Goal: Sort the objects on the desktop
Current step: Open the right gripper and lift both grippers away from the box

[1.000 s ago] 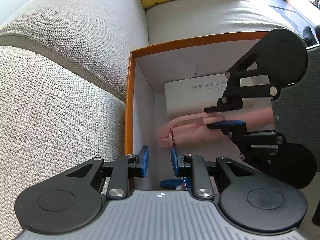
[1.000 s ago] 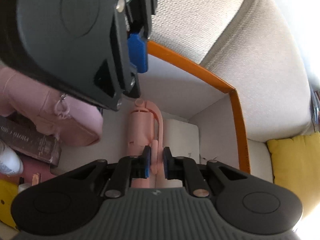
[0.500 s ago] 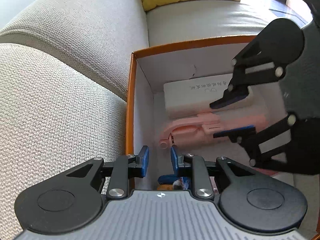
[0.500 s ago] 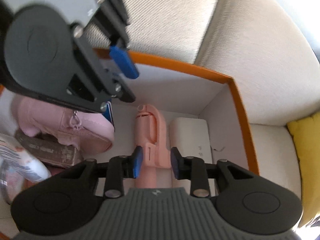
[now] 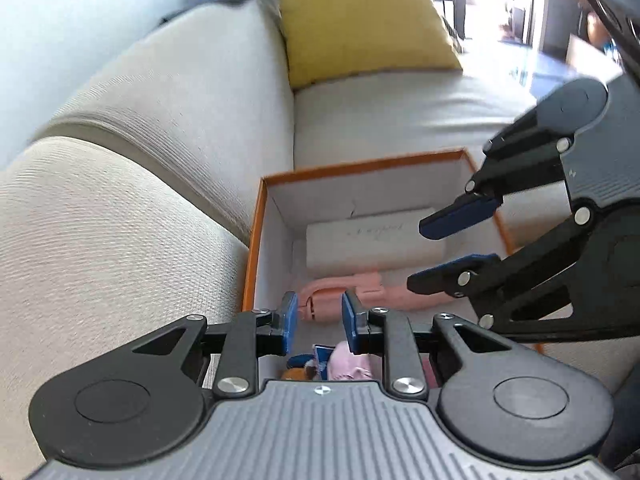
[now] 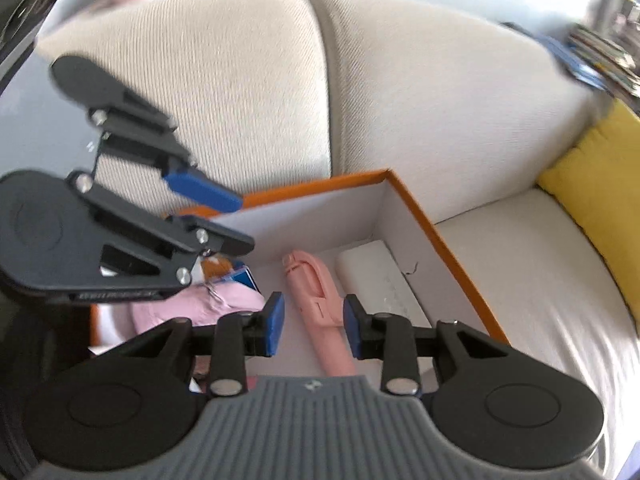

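An orange box (image 5: 360, 166) (image 6: 412, 204) with a white inside stands on a sofa seat. A long pink folding stick (image 5: 372, 282) (image 6: 312, 276) lies flat on its floor beside a flat white case (image 5: 372, 240) (image 6: 376, 276). My right gripper (image 6: 314, 326) (image 5: 418, 252) hovers above the stick with its jaws opening and nothing between them. My left gripper (image 5: 318, 320) (image 6: 244, 222) hangs over the box's other end, its fingers slightly apart and empty.
A pink zip pouch (image 6: 224, 304) (image 5: 348, 364) and blue and orange items fill the box's near end. The beige sofa back (image 5: 180, 120) rises right beside the box. A yellow cushion (image 5: 360, 20) (image 6: 600, 184) leans at the seat's far end.
My right gripper let go of the pink stick, opened, rolled and rose out of the box. The stick now lies on the box floor. My left gripper pulled back and up.
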A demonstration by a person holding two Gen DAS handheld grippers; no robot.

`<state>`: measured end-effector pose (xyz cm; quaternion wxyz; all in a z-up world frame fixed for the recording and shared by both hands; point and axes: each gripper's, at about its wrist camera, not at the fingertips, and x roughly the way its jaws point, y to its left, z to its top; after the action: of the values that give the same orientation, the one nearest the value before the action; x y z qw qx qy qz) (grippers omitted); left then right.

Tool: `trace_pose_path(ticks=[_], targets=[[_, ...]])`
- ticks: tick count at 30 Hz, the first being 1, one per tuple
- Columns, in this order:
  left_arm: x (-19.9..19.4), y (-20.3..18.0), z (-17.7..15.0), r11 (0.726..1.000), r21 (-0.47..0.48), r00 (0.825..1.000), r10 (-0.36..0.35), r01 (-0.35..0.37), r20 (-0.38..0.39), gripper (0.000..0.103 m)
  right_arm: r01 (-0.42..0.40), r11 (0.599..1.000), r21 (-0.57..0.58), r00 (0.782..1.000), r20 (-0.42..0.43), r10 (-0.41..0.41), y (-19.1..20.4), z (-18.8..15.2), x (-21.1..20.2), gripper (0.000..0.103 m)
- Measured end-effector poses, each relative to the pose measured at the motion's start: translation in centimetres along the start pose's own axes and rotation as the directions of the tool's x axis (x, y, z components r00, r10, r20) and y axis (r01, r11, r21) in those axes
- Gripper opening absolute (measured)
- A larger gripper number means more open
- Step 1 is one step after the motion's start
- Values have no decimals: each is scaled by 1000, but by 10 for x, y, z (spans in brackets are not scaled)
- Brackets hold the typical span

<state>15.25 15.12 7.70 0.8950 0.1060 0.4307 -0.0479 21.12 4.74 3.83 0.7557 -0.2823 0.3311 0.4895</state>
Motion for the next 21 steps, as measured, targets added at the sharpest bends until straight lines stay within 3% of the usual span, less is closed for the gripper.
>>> trace_pose_path(ticks=[2, 5, 6, 7, 11, 17, 21], targets=[[13, -8, -7, 1000, -27, 999, 5, -4, 34, 28, 19, 999, 39, 999, 32, -21, 7, -11, -18, 36], [-7, -15, -21, 996, -85, 995, 22, -13, 100, 36, 19, 994, 107, 996, 80, -28, 18, -19, -34, 43], [6, -20, -29, 994, -112, 992, 31, -17, 124, 45, 15, 990, 137, 995, 91, -28, 20, -23, -37, 45], [-5, -20, -36, 989, -142, 988, 48, -27, 147, 54, 16, 987, 162, 994, 102, -33, 22, -27, -40, 46], [-46, -38, -77, 964, -264, 977, 86, -31, 197, 55, 36, 978, 206, 981, 177, -74, 40, -46, -52, 48], [-96, -70, -126, 916, -376, 940, 241, -138, 241, 67, -20, 952, 305, 964, 259, -63, 60, -79, -56, 49], [-102, -79, -124, 895, -426, 931, 258, -130, 257, 72, 62, 953, 296, 954, 262, -143, 79, -98, -52, 49]])
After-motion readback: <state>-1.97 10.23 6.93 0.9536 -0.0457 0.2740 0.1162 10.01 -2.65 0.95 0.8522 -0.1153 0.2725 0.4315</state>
